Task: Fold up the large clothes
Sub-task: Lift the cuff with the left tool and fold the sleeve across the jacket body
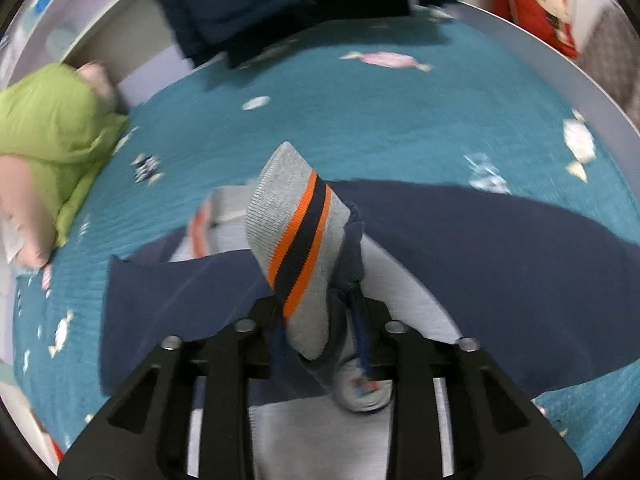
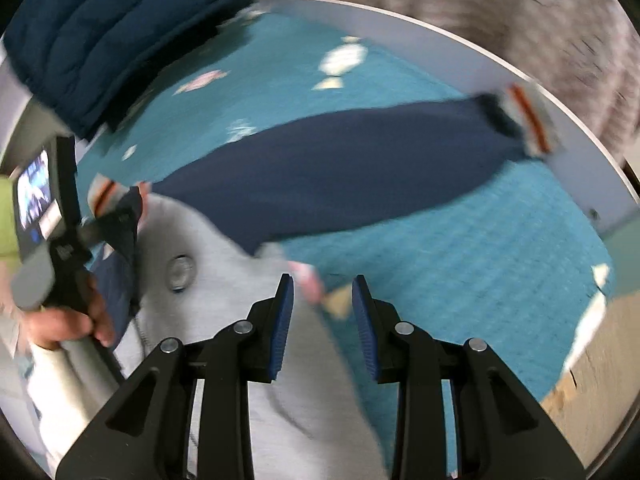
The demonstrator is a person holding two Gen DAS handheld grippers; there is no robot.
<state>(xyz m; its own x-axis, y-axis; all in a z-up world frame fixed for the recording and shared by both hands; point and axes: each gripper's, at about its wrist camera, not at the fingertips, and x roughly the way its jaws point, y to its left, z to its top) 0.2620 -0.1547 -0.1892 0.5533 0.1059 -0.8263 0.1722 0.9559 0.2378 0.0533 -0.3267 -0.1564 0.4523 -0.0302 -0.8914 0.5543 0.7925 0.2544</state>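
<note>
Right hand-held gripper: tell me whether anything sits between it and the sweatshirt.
Nothing visible does. The right hand-held gripper is open just above the sweatshirt, with only bare grey fabric and teal blanket below its pads. The left hand-held gripper already grips a striped cuff.

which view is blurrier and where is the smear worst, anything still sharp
Right wrist view is blurrier: the navy sleeve and teal blanket streak, while the open right gripper stays crisp. Left wrist view is milder, softest at the rim near the green pillow; the striped cuff held in the left gripper reads clearly. Both bend edges, fisheye.
</note>
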